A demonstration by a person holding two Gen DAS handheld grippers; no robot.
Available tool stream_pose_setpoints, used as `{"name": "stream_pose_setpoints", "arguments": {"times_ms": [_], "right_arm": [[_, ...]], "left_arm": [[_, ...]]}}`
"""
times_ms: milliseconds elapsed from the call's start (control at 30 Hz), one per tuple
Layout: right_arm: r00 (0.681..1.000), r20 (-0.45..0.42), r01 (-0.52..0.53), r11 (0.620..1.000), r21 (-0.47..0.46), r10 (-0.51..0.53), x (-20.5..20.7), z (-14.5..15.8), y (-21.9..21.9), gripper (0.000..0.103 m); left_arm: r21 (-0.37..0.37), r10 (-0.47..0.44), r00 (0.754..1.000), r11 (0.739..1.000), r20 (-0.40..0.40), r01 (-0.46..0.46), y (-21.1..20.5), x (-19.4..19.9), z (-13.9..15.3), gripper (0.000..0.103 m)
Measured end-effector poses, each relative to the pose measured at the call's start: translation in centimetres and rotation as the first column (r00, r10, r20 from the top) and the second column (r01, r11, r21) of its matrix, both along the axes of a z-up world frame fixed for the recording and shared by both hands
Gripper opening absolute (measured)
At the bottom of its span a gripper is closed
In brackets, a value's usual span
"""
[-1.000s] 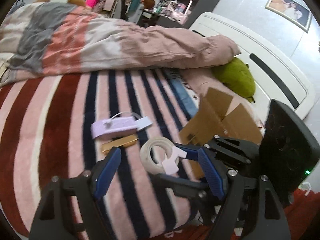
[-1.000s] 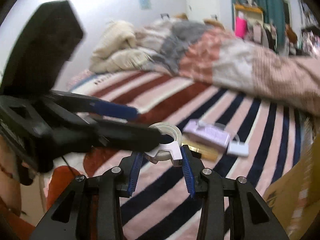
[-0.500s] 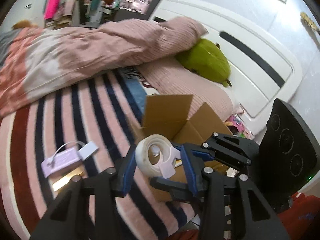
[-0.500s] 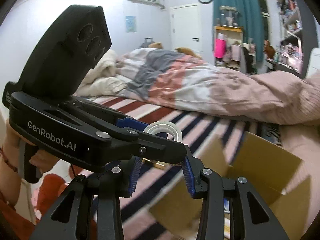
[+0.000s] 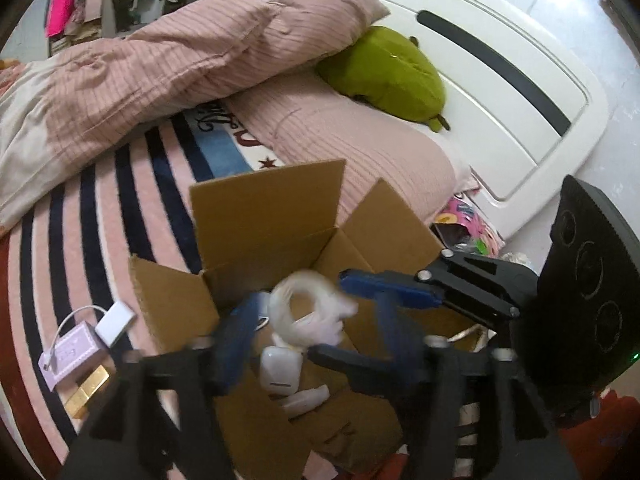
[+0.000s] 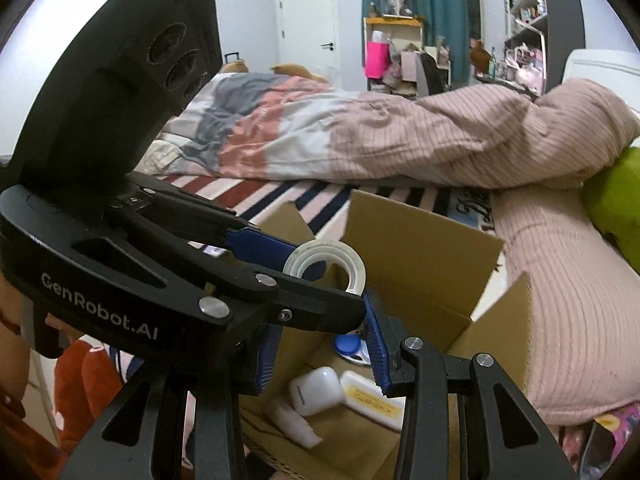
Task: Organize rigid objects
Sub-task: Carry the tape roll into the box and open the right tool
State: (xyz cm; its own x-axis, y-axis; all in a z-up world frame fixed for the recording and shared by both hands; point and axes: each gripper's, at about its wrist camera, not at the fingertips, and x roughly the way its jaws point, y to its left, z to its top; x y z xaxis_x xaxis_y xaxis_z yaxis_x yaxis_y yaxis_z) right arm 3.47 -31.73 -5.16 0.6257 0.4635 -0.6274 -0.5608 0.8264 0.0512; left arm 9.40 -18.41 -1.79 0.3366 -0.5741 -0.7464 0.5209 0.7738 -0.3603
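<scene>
A clear tape roll (image 5: 304,312) (image 6: 332,264) with a white tab hangs over the open cardboard box (image 5: 264,208) (image 6: 420,248). My left gripper (image 5: 316,340) straddles the roll. Its jaws are opening, and its blurred fingers (image 5: 236,340) stand clear of the roll on both sides. My right gripper (image 6: 322,344) reaches in from the right in the left wrist view. Its jaws are opening slightly but still pinch the roll's tab. In the box lie a white earbud case (image 5: 278,368) (image 6: 316,390), a white tube (image 5: 304,400) and a cream case with a yellow label (image 6: 372,398).
On the striped blanket left of the box lie a lilac box with a cable (image 5: 74,350), a white adapter (image 5: 116,322) and a gold bar (image 5: 86,390). A pink duvet (image 5: 180,52), a green plush (image 5: 384,76) and a white headboard (image 5: 500,92) lie beyond.
Both grippers carried the tape roll from the striped blanket rightward to above the box. The left jaws closed around the roll, then spread wide again.
</scene>
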Motion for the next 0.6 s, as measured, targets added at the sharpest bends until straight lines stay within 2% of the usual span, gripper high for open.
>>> {"name": "stream_pose_setpoints", "arguments": {"times_ms": [33,100,233,433,600], "right_arm": [[1.000,-0.009,0.004,1.000,-0.003,-0.004,0.1,0.0,-0.1,0.041],[1.000,-0.011,0.005,1.000,0.007,-0.005,0.1,-0.1,-0.3,0.054],[1.000,-0.006,-0.003,1.000,0.001,0.003,-0.1,0.2,-0.1,0.055],[1.000,0.003,-0.012,1.000,-0.014,0.012,-0.5,0.8,1.1,0.055],[0.999,0.010,-0.035,0.999,-0.025,0.035,-1.1,1.6,3.4,0.056]], "left_arm": [[0.002,0.008,1.000,1.000,0.011,-0.008,0.2,-0.1,0.1,0.070],[-0.005,0.011,1.000,1.000,0.017,-0.011,0.7,-0.3,0.5,0.070],[0.005,0.032,0.998,0.999,0.050,-0.032,1.7,-1.0,1.3,0.077],[0.000,0.079,0.992,0.997,0.096,-0.080,4.6,-2.5,2.5,0.077],[-0.013,0.161,0.977,0.987,0.140,-0.161,9.1,-4.3,3.3,0.078]]}}
